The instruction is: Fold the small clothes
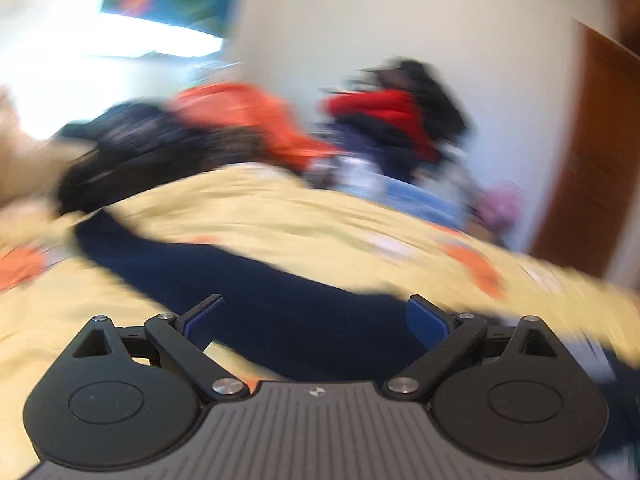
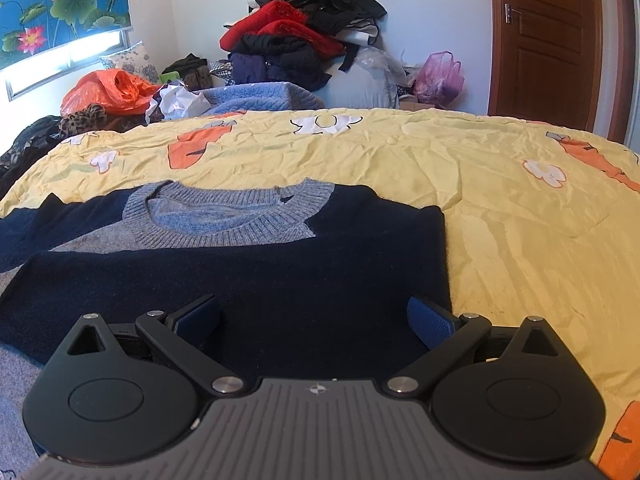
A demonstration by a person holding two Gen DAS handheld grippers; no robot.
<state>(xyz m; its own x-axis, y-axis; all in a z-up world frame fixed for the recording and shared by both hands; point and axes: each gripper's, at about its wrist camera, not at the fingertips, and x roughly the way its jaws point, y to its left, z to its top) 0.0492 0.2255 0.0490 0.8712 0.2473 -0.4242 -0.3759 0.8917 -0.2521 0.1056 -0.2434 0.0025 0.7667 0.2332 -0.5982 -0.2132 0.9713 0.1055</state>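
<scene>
While the left wrist view is badly smeared w/ motion blur, we can still read the big things: yellow bedsheet (image 2: 500,208) w/ orange carrot and white rabbit prints covers the bed and fills most of both views. On it, toward the near edge, lies the navy sweater (image 2: 248,280), flat, grey-blue ribbed collar (image 2: 228,216) facing away from us; a navy sleeve lies folded across the chest, w/ grey knit showing above it on the left. Sweater's right edge runs straight, bare sheet beside it.

Beyond the bed's far side, against the wall, we see a clothes pile (image 2: 304,36) in red, black & dark blue. Brown wooden door (image 2: 548,40) stands at right. Lotus-print blind (image 2: 60,4) hangs over the window at left. Smaller stuff near the pile: orange plastic bag (image 2: 108,90), pink plastic bag (image 2: 440,74).

Right gripper (image 2: 316,320) hovers over the sweater's near part, jaws spread wide, nothing btwn the blue pads (image 2: 430,324), gripping nothing.

Left gripper (image 1: 316,320) likewise stands wide apart, empty; navy fabric (image 1: 248,280) passes under it in the blur, pads not pressing on it.
</scene>
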